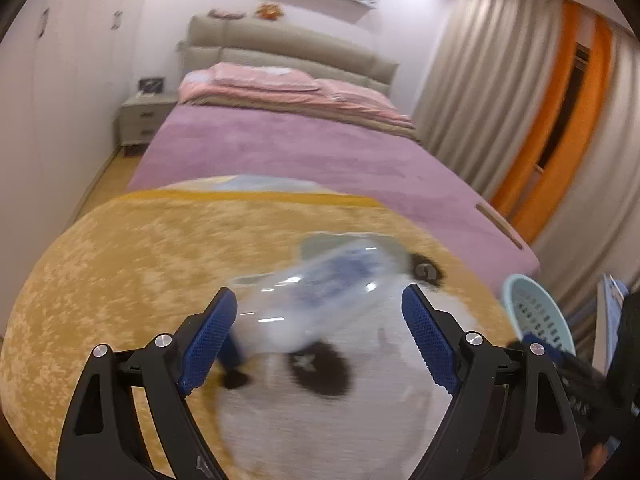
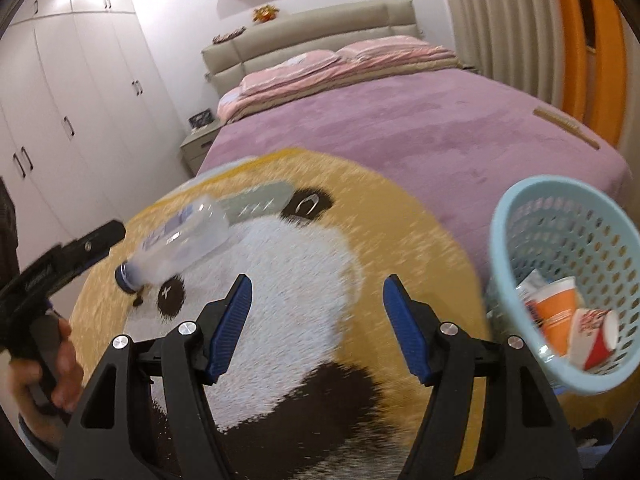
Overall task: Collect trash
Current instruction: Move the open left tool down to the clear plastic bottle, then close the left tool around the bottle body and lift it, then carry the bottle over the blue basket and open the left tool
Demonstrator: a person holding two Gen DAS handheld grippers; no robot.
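Observation:
A clear plastic bottle [image 1: 316,292] with a blue label and blue cap lies on its side on the round panda rug [image 1: 120,280]. My left gripper [image 1: 320,336] is open, its blue pads either side of the bottle without touching it. The bottle also shows in the right wrist view [image 2: 180,246], left of my right gripper [image 2: 316,324], which is open and empty over the rug [image 2: 300,280]. A light blue basket [image 2: 516,240] at the right holds an orange cup [image 2: 556,312], a red-and-white cup [image 2: 596,332] and other trash.
A bed with a purple cover [image 2: 400,128] and pink bedding stands behind the rug. White wardrobes [image 2: 60,120] line the left wall. A nightstand [image 1: 144,116] is beside the bed. Curtains [image 1: 500,80] hang at the right. The basket shows at the right edge in the left wrist view [image 1: 536,312].

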